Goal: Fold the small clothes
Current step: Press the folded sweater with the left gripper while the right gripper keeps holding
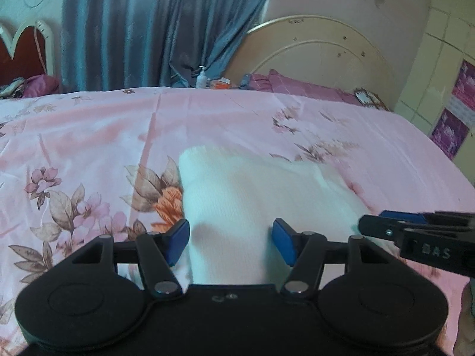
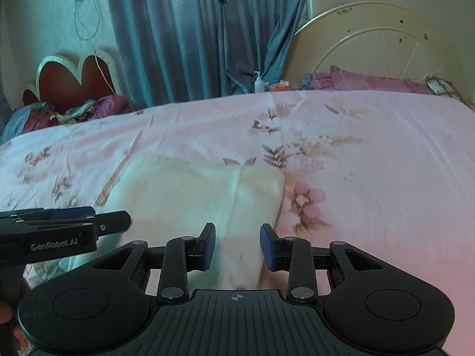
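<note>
Two grippers work side by side over the near edge of the bed. The left gripper (image 1: pixel 231 241) has its blue-padded jaws spread wide, nothing between them but air; the white ribbed knit garment (image 1: pixel 252 195) lies just under and ahead of the gap. The right gripper (image 2: pixel 237 246) is likewise open, somewhat less wide, holding nothing, poised above the garment's right-hand portion (image 2: pixel 255 195).

The garment lies flat on the pink floral bedsheet (image 1: pixel 89 136), apparently already doubled: the right wrist view shows a vertical fold or seam line dividing it. Whether the pads touch the cloth, cannot tell.

Handling judgement: light, soft, limp knit; it will drape and sag when lifted, and may stretch. The ribbed texture should give the pads good friction. Best hold: pinch the near hem corners, one per gripper, catching all layers.

Farther back: a white pump bottle (image 2: pixel 259 82), purple pillows (image 2: pixel 368 81), a cream arched headboard (image 1: pixel 320 47), blue-grey curtains (image 1: pixel 142 26).
</note>
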`<state>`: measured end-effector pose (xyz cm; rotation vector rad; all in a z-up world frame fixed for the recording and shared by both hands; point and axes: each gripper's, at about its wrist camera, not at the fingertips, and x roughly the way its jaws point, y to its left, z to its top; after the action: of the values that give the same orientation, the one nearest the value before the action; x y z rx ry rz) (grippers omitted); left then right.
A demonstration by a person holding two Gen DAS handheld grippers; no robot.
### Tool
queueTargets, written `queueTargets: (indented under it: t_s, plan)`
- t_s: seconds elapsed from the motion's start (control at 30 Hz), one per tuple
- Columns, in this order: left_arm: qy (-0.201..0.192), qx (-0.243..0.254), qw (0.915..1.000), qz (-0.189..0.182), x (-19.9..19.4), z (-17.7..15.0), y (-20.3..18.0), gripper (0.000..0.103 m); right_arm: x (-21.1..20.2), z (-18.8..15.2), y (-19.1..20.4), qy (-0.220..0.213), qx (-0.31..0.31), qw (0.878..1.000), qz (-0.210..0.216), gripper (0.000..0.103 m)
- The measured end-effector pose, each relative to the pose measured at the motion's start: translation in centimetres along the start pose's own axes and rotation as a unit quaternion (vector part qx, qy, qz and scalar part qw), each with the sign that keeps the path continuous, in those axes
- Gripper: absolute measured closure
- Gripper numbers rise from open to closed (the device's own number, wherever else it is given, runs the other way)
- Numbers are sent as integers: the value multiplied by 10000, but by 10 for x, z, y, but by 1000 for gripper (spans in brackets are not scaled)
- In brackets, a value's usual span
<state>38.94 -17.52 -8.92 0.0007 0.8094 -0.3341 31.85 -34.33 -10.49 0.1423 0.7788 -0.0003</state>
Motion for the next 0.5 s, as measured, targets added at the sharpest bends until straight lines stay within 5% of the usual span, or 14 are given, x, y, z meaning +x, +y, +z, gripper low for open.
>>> queueTargets:
  t_s: [0.1, 0.23, 0.5]
  plan:
    - [77, 88, 9999, 18, -1, -9, -6, 41, 8, -10, 2, 153, -224, 9993, -241, 69]
    - [273, 68, 9996, 73, 8, -14, -4, 34, 15, -12, -12, 283, 211, 9992, -169, 69]
    - [287, -61, 9996, -58, -15, -17, 2, 37, -12, -13, -8, 159, 173, 9997, -101, 69]
